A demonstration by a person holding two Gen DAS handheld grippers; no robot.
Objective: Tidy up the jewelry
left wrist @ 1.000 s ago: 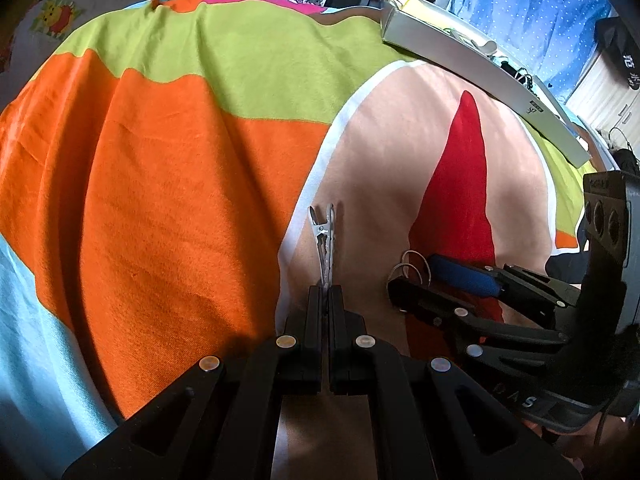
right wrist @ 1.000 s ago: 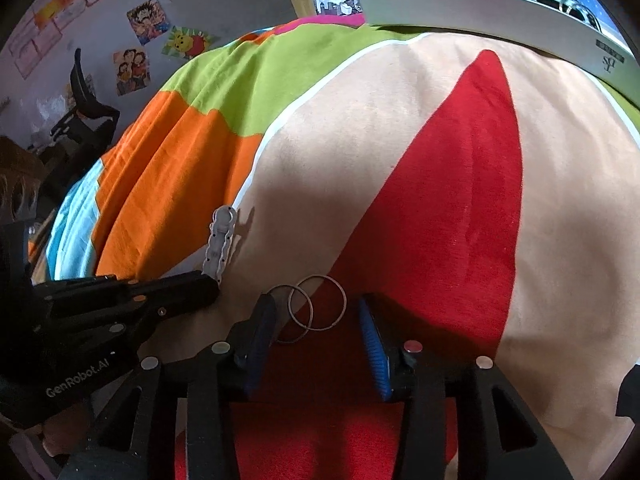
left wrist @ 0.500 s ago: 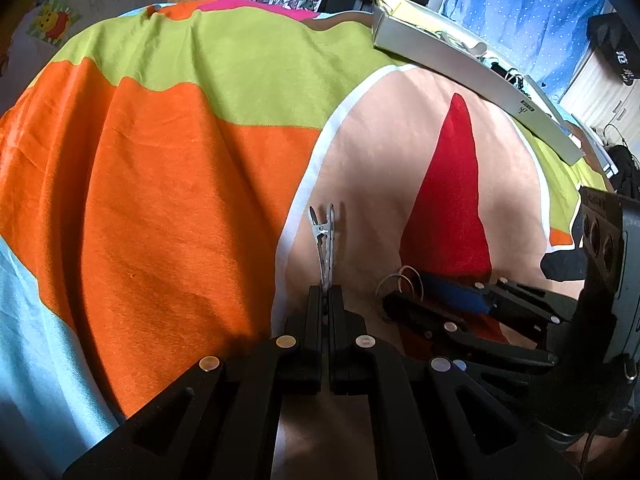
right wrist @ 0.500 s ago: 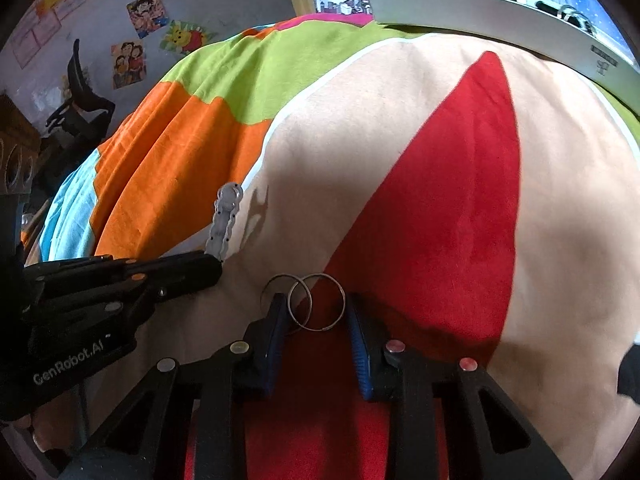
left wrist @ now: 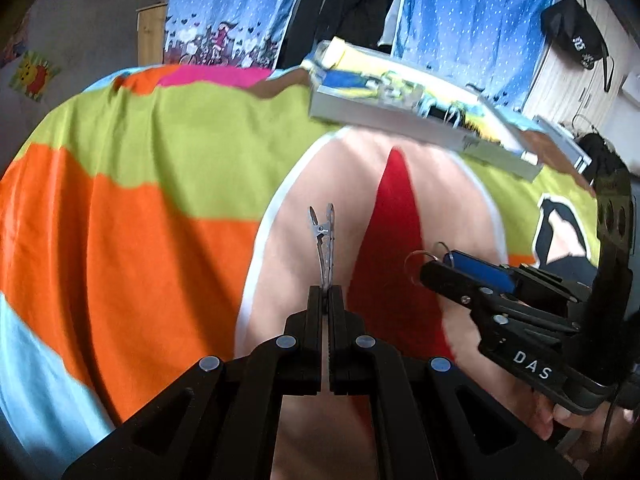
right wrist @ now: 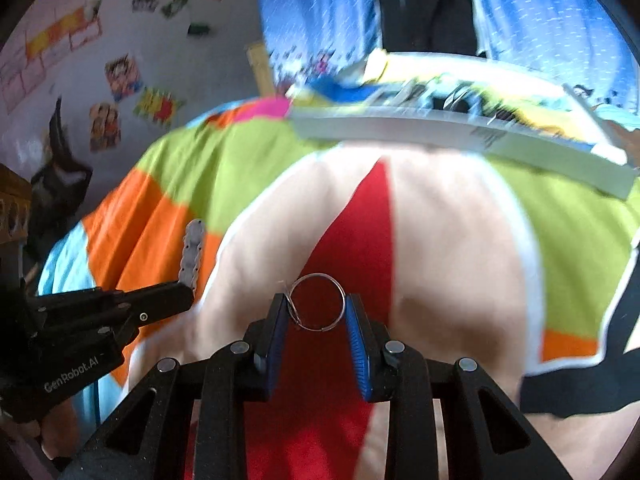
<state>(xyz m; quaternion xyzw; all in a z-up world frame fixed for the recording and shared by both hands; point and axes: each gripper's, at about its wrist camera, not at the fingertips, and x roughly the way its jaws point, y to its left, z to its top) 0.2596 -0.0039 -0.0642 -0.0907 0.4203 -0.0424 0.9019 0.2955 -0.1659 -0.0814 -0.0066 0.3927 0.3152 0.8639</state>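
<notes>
Wide bare stretch of bedspread toward its left edge, orange and green bands, nothing lying there. Middle peach and red patch also bare ahead of both tools. Far edge blocked by long grey box, cluttered on top. Left gripper with hair clip and right gripper with rings sit close side by side, narrow gap between them.
</notes>
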